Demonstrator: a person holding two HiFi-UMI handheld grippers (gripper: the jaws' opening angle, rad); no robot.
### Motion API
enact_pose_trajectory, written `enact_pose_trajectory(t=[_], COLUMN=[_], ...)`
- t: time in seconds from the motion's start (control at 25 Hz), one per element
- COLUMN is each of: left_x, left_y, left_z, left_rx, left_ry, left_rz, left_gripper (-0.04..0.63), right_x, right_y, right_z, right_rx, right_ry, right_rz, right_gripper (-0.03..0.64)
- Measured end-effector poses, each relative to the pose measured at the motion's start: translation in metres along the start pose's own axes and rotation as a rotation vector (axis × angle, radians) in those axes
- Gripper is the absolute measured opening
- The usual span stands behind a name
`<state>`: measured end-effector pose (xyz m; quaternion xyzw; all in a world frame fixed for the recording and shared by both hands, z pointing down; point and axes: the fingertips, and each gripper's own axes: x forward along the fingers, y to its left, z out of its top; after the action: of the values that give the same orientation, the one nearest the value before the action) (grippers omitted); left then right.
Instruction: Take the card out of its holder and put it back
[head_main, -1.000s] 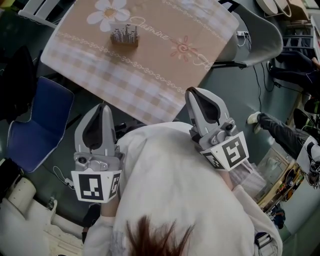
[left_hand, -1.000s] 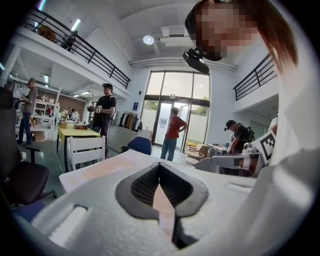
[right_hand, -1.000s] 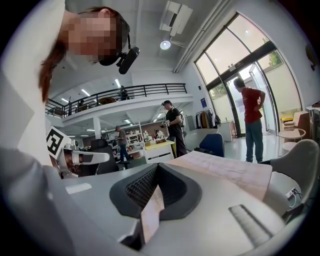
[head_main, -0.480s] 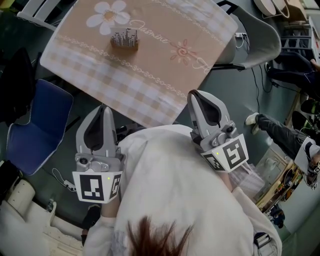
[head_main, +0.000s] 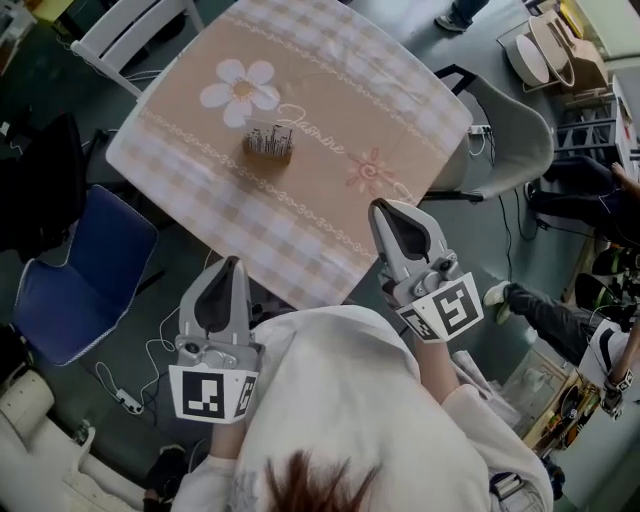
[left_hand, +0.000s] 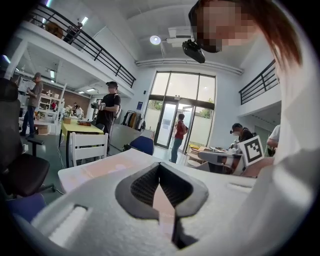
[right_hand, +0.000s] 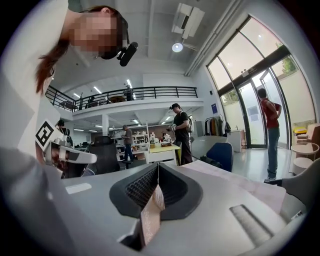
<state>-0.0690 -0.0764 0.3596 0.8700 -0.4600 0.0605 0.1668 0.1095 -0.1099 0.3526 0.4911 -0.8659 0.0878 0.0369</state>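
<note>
The card holder (head_main: 268, 143) is a small wooden block with a card standing upright in it. It sits on the checked beige tablecloth (head_main: 330, 90), beside a printed daisy. My left gripper (head_main: 231, 263) is held close to my body, off the table's near corner, shut and empty. My right gripper (head_main: 386, 206) is shut and empty too, its tips at the table's right-hand near edge. Both are far short of the holder. In the left gripper view the left gripper (left_hand: 159, 165) shows its jaws meeting. In the right gripper view the right gripper (right_hand: 158, 165) shows the same.
A blue chair (head_main: 75, 270) stands left of the table, a grey chair (head_main: 510, 125) right of it, a white chair (head_main: 130, 30) at the far left. Cables lie on the floor (head_main: 150, 370). A seated person's leg (head_main: 535, 305) is at the right; other people stand in the room.
The head view has shifted, so the table and holder now sit lower and further right in it. The right gripper has come up to the table's edge. Both grippers stay shut.
</note>
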Motion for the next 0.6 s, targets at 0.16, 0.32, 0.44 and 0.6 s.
enact_pose_trajectory(t=[0.16, 0.32, 0.44, 0.6], left_x=[-0.002, -0.005, -0.006, -0.006], left_y=[0.001, 0.008, 0.015, 0.022], left_z=[0.002, 0.002, 0.004, 0.006], left_rx=[-0.013, -0.023, -0.029, -0.036], left_ry=[-0.002, -0.003, -0.007, -0.008], left_rz=[0.017, 0.037, 0.046, 0.055], left_gripper=[0.0, 0.0, 0.0, 0.0], right_x=[0.035, 0.073, 0.099, 0.132], right_y=[-0.012, -0.014, -0.012, -0.012], right_z=[0.0, -0.004, -0.013, -0.038], right_rx=[-0.036, -0.046, -0.038, -0.048], right_ry=[0.009, 0.026, 0.057, 0.122], right_rz=[0.047, 0.103, 0.15, 0.208], right_gripper=[0.038, 0.07, 0.109, 0.138])
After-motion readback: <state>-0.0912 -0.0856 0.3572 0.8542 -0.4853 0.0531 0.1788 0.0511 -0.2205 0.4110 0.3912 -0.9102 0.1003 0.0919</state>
